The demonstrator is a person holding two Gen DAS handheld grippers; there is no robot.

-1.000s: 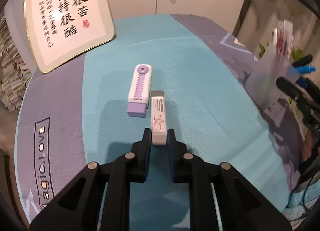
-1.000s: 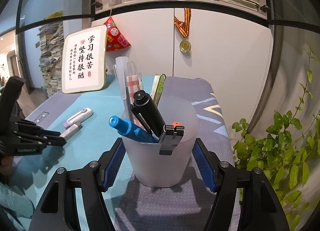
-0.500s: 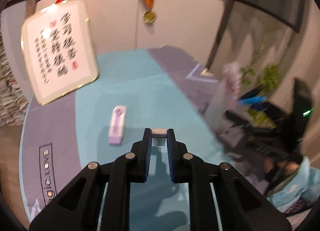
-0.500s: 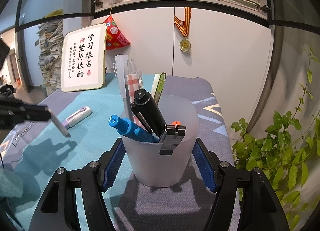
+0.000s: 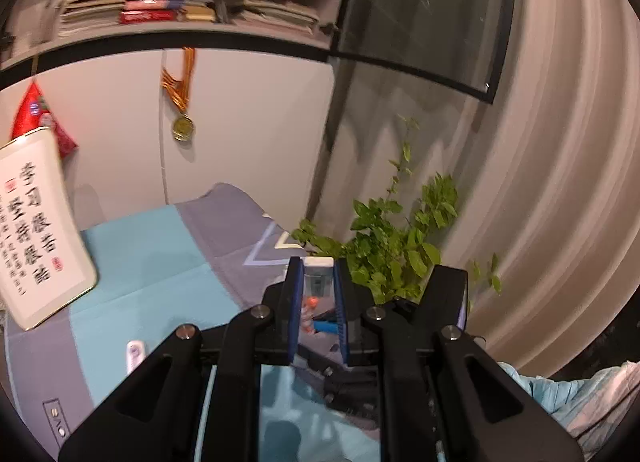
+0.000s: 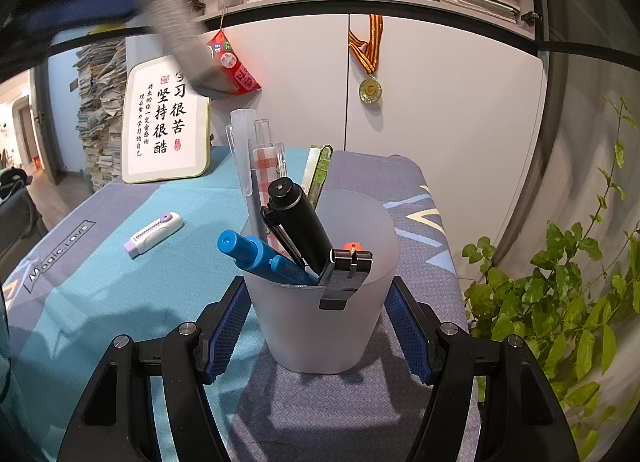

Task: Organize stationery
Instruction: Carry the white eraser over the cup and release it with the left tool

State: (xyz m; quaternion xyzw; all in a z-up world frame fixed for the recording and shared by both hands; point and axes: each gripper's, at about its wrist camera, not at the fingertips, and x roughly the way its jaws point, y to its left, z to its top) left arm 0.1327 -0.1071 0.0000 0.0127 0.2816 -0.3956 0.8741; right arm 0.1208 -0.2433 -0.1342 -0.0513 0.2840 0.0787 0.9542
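Note:
My left gripper (image 5: 316, 282) is shut on a white labelled bar with a grey cap (image 5: 319, 276), held up in the air. Just under it show a blue marker (image 5: 326, 327) and my right gripper's black finger (image 5: 444, 294). In the right wrist view, my right gripper (image 6: 318, 294) is shut on a frosted pen cup (image 6: 320, 322) standing on the cloth. The cup holds a blue marker (image 6: 256, 254), a black marker (image 6: 298, 218), clear pens and a black clip (image 6: 346, 274). The bar (image 6: 188, 42) hangs blurred at the upper left. A purple-and-white eraser (image 6: 154, 238) lies on the teal cloth.
A framed calligraphy board (image 6: 166, 122) leans at the table's back left. A white cabinet with a medal (image 6: 370, 90) stands behind, with bookshelves above. A leafy plant (image 6: 560, 294) grows off the table's right edge. Stacks of paper (image 6: 100, 114) rise at the far left.
My left gripper has lifted the white bar off the cloth and swung it up and right, above the cup. The purple eraser stays on the table. My right gripper and cup have not moved.

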